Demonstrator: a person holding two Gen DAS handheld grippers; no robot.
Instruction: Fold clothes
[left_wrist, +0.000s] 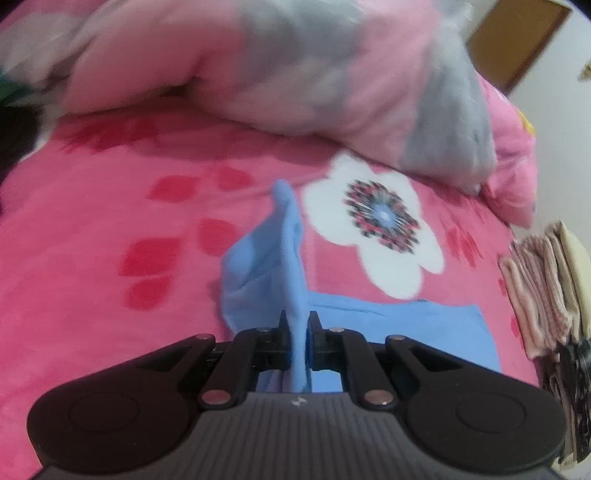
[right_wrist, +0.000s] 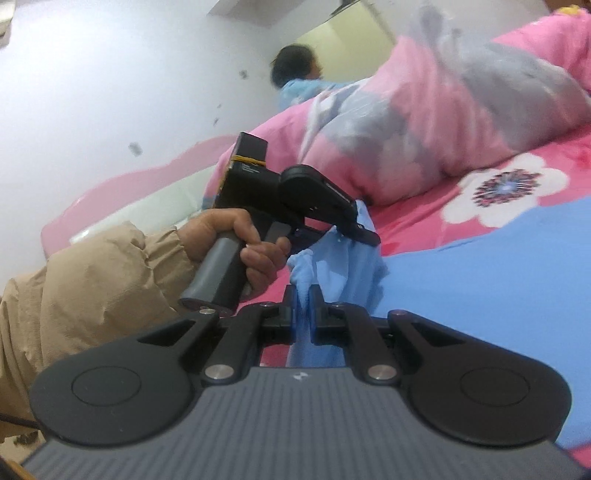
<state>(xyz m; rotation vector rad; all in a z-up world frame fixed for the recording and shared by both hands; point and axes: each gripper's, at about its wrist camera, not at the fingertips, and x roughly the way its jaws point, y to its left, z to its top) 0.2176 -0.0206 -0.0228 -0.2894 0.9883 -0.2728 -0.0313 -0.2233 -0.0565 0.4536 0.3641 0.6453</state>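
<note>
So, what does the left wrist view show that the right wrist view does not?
Only the left wrist view: a stack of folded clothes at the bed's right edge and a brown door. Only the right wrist view: the hand in a tan sleeve holding the left gripper, a white wall and a second person behind the bed. Both: the blue cloth, pinched by each view's own gripper, the right gripper included, the pink blanket with its white flower, and the quilt.

Pretty bright room: white wall (right_wrist: 92, 74) with a few dark marks, a pink headboard (right_wrist: 122, 184) against it, and a brown wooden door (left_wrist: 517, 44) off past the bed.
</note>
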